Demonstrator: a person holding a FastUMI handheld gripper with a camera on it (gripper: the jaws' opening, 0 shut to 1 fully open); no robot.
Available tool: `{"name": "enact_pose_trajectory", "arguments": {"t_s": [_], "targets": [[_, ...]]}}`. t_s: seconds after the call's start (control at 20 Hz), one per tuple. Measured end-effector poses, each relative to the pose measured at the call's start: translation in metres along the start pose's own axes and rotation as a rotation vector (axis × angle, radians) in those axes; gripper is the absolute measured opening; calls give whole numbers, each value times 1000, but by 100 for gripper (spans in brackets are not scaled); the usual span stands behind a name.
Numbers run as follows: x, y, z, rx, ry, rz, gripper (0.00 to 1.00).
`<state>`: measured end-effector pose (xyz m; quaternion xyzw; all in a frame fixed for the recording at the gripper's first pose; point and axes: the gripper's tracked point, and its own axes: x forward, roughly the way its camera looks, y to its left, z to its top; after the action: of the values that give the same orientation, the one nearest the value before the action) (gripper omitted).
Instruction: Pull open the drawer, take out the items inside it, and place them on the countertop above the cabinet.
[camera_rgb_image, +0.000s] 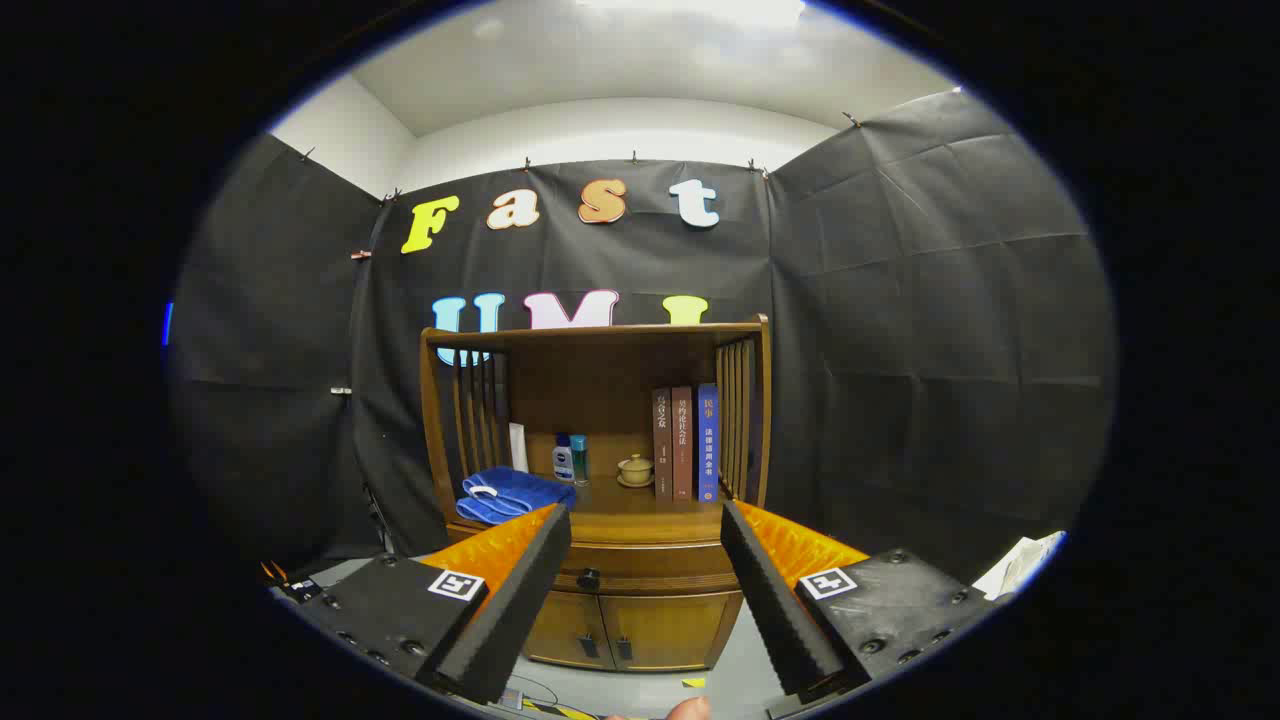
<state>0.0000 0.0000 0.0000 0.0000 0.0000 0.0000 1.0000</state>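
A brown wooden cabinet (610, 480) stands against the black cloth wall, some way beyond my fingers. Its drawer (645, 578) sits shut under the countertop (640, 503), with a dark round knob (588, 578) showing between my fingers, nearer the left one. My gripper (645, 525) is open, its fingers spread wide with nothing between them, well short of the cabinet. On the countertop lie a folded blue towel (513, 494), two small bottles (570, 459), a small lidded cup (635, 469) and three upright books (685, 443).
Two cupboard doors (625, 632) sit below the drawer. The cabinet has slatted side walls and a top shelf (595, 331). White paper (1020, 566) lies at the right, beyond the right finger. A fingertip of a person (688, 708) shows at the bottom.
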Motion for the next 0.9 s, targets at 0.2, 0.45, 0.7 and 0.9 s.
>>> {"name": "enact_pose_trajectory", "arguments": {"t_s": [0.2,0.45,0.7,0.9], "targets": [[0,0,0,-1,-1,0,98],[1,-1,0,-2,-6,-5,99],[2,-2,1,-5,-13,-3,99],[2,-1,1,2,-12,-1,99]]}}
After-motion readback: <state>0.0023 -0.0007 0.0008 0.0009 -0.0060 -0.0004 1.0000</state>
